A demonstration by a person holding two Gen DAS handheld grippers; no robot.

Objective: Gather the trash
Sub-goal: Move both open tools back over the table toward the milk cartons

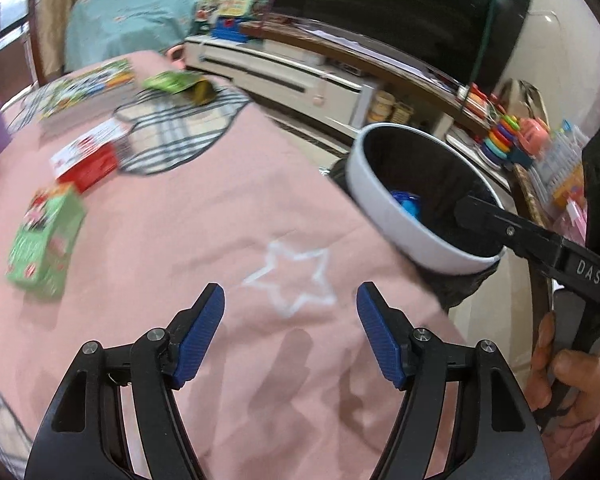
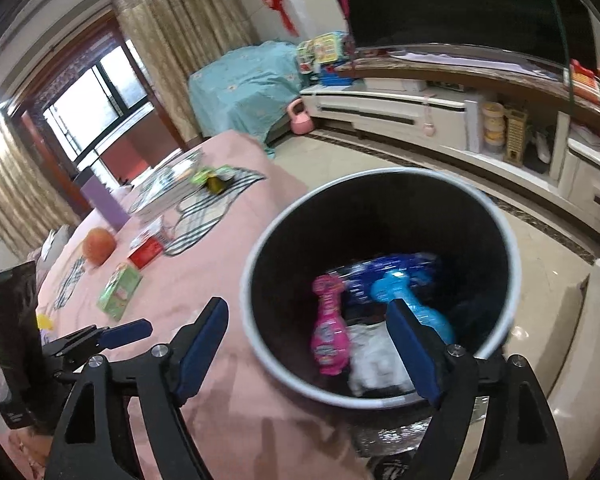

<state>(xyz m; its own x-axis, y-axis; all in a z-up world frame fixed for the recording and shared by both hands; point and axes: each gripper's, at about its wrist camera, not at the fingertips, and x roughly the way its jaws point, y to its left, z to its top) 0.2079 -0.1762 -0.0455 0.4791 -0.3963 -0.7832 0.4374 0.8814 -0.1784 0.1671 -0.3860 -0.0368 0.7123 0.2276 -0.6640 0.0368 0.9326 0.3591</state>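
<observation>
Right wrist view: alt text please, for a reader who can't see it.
The right gripper, jaws open and empty, hangs over a white-rimmed trash bin holding a pink bottle and a blue bottle, beside a pink-covered table.

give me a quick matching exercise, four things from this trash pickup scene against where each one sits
Things:
1. pink bottle
2. green carton
3. orange fruit
4. pink kettlebell

Places:
A. on the floor by the white cabinet
B. inside the bin
C. on the pink cloth, next to a red box
D. on the cloth near the purple block

Pairs: 1-B, 2-C, 3-D, 4-A
</observation>
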